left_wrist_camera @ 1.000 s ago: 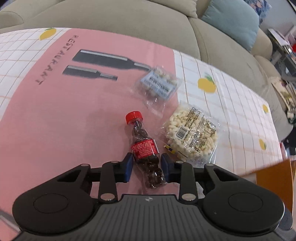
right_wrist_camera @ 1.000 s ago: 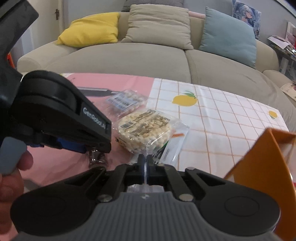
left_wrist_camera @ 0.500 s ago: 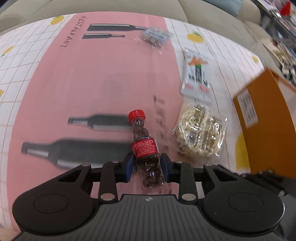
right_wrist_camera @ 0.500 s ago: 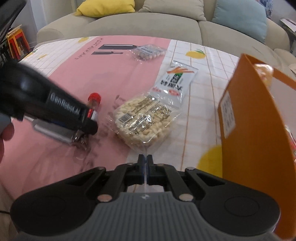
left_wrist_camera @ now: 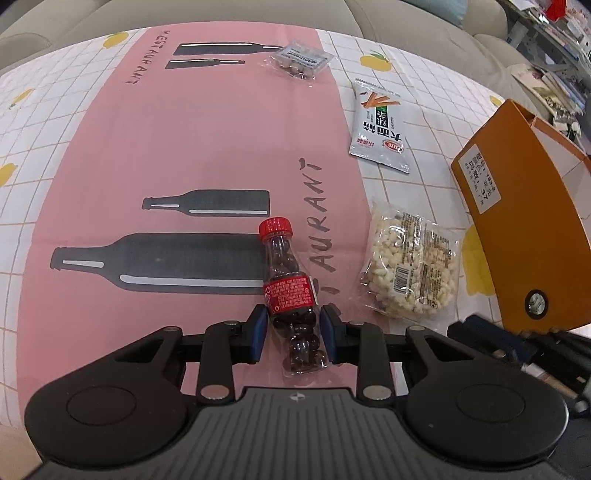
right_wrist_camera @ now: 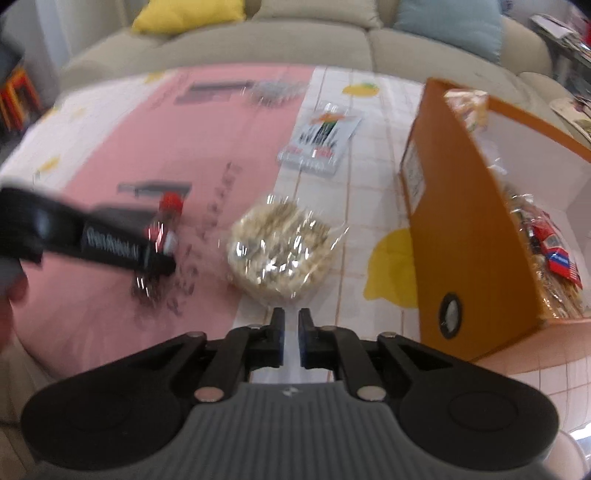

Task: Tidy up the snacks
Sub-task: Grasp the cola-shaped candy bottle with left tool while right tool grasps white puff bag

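Beige sofa [right_wrist_camera: 332, 40] — yellow, teal cushions

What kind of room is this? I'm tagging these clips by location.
Most likely a home living room. A beige sofa with a yellow cushion and a blue cushion stands behind a table with a pink patterned tablecloth strewn with snacks.

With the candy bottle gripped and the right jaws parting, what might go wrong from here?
1. The left gripper pinches the small candy bottle only at its round lower body, so it may swivel or slip.
2. The right gripper has just been opening; its puffed-snack bag lies outside the orange box, so it may have been released short.
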The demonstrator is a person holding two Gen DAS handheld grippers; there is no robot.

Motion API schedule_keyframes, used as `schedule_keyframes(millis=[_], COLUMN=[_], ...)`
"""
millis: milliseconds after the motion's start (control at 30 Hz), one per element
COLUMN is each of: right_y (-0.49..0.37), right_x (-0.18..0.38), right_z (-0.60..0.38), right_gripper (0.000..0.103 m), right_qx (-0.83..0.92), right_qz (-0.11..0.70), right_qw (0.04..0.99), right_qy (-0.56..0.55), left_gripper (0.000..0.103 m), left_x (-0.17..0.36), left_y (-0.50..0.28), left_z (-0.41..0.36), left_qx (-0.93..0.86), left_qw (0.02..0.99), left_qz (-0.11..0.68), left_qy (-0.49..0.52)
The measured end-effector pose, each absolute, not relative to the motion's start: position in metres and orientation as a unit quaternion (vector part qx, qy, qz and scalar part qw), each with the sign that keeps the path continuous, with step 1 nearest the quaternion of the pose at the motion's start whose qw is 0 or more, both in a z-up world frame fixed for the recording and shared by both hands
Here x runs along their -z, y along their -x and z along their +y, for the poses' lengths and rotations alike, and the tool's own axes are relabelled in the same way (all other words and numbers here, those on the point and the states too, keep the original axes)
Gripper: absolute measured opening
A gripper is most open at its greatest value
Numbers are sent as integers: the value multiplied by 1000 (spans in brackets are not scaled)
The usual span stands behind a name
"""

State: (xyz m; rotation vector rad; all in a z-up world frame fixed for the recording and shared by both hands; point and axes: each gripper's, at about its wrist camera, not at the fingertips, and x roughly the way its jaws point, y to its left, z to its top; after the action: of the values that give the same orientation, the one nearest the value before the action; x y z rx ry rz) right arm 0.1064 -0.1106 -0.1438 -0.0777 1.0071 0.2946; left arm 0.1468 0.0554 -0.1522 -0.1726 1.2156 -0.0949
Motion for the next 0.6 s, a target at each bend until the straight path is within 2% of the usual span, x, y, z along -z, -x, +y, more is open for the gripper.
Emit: schedule_keyframes(millis=[33,100,133,200,267,367,500,600], right_y=[-106,-107,-107,-111,-118,-130,-142,-149], right_x=[139,134,132,131,133,140,151,157], right_z=[-113,-115,-116,-117,-116,-109,-109,-110], right_gripper=[14,36,42,63,73,75,87,92], right_qx=[-140,-133,-124,-108,-97,-89,-74,-58], right_qz=[470,453,443,435,437,448,471,486], right_qw=[871,882,888,894,893,888,874,864], right_qy=[25,9,2,-22,-52,-61,-94,-119], left_gripper=[34,34,34,34,34,35,35,44], left_x=[152,152,152,153,153,154,155,154], left_y=[-147,-148,-148,-150,-151,-153,-154,-154], left_z=[56,58,60,62,65,68,74,75], left_qx=[46,47,46,44,43,42,42,35], left_qw=[817,820,822,823,825,829,835,845], left_qz=[568,563,560,558,555,550,539,525], left_qy=[83,90,94,98,98,94,103,99])
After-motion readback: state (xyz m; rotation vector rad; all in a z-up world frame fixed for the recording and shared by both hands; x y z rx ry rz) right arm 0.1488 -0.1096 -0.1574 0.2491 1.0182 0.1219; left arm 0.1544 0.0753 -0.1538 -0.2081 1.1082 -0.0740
